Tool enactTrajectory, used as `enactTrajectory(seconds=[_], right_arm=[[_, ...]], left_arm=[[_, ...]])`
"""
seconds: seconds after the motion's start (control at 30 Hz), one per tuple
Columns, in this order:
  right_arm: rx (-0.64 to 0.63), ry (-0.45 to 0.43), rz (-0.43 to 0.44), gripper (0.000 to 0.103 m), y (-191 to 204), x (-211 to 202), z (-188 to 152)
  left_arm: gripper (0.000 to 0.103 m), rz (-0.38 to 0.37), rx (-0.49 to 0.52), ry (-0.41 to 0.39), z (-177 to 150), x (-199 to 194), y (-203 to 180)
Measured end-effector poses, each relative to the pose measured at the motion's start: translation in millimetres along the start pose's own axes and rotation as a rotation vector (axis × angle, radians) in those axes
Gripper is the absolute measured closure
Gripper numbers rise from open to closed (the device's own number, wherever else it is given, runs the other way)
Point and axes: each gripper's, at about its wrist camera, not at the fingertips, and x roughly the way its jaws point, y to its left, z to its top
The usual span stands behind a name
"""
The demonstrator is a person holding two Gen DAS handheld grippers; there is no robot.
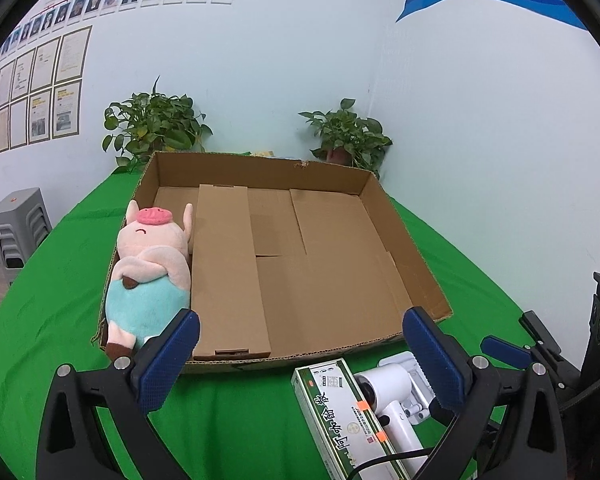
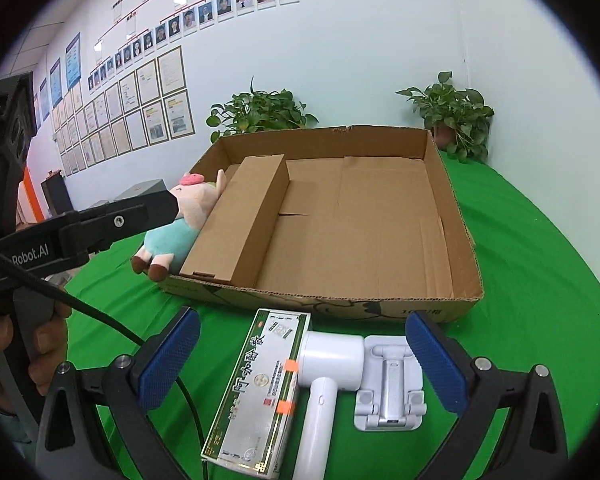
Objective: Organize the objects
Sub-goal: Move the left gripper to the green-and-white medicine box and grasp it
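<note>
A shallow cardboard tray [image 1: 410, 252] [image 2: 456, 220] lies on the green table. Inside it at the left lie a plush pig [image 1: 148, 272] [image 2: 180, 224] and a long brown carton [image 1: 226, 272] [image 2: 248, 216]. In front of the tray lie a green and silver medicine box [image 1: 340, 412] [image 2: 260, 388], a white hair dryer [image 1: 388, 404] [image 2: 328, 380] and a white folding stand [image 2: 390, 384]. My left gripper [image 1: 300, 356] is open and empty over the tray's front edge. My right gripper [image 2: 302, 360] is open and empty above the box, dryer and stand.
Two potted plants [image 1: 156, 128] [image 1: 348, 136] stand behind the tray against the wall. Grey stools [image 1: 18, 228] stand left of the table. The left gripper's arm [image 2: 100, 228] and the hand holding it show at the left of the right wrist view.
</note>
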Motion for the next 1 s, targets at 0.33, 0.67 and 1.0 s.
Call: enactTrajectory(seconds=[0.33, 0.67, 1.0], right_arm=[[-0.048, 0.067, 0.379, 0.004, 25.7, -12.0, -40.6], [-0.115, 0.192, 0.207, 0.010, 34.5, 25.6, -77.1], [-0.186, 0.234, 0.169, 0.005, 46.4, 39.4, -87.9]], left_arm=[[0.001, -0.050, -0.023, 0.031, -5.4, -7.6, 10.5], [0.003, -0.201, -0.084, 0.247, -40.6, 43.4, 19.6], [0.009, -0.304, -0.141, 0.427, -81.6, 99.0, 16.0]])
